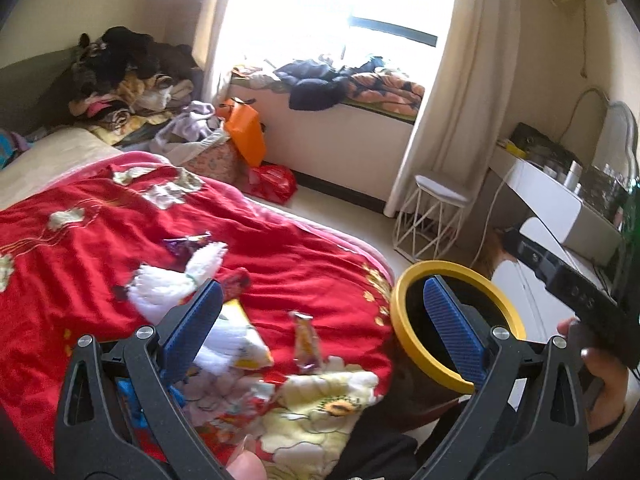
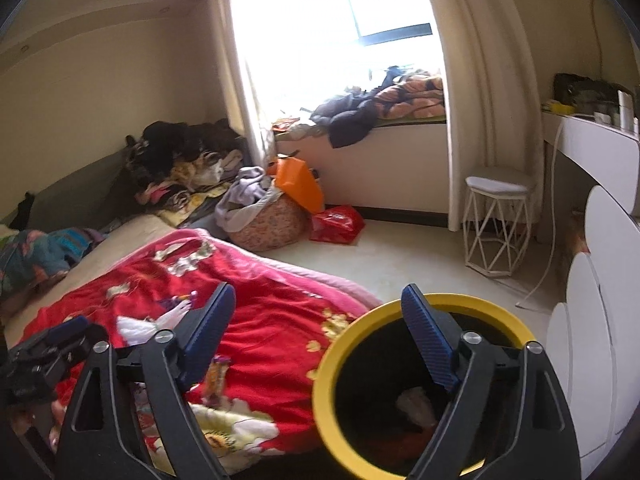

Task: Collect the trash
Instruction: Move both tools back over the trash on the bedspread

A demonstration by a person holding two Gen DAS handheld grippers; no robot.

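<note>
Red quilt [image 1: 120, 216] fills your left wrist view: your left gripper [image 1: 320, 320] hangs spread wide and empty above the wrappers [image 1: 306, 338] on it, the yellow-rimmed bin [image 1: 404, 332] just beside the bed. From your right wrist view, your right gripper [image 2: 320, 320] is spread too, holding nothing, one finger over the bin, which holds scraps [image 2: 416, 400].

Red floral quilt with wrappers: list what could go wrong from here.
1. The orange snack wrapper lies flat on the soft red floral quilt, so open jaws may pinch fabric too.
2. The yellow-rimmed black bin stands close beside the bed edge; a swinging right gripper might knock it over.
</note>
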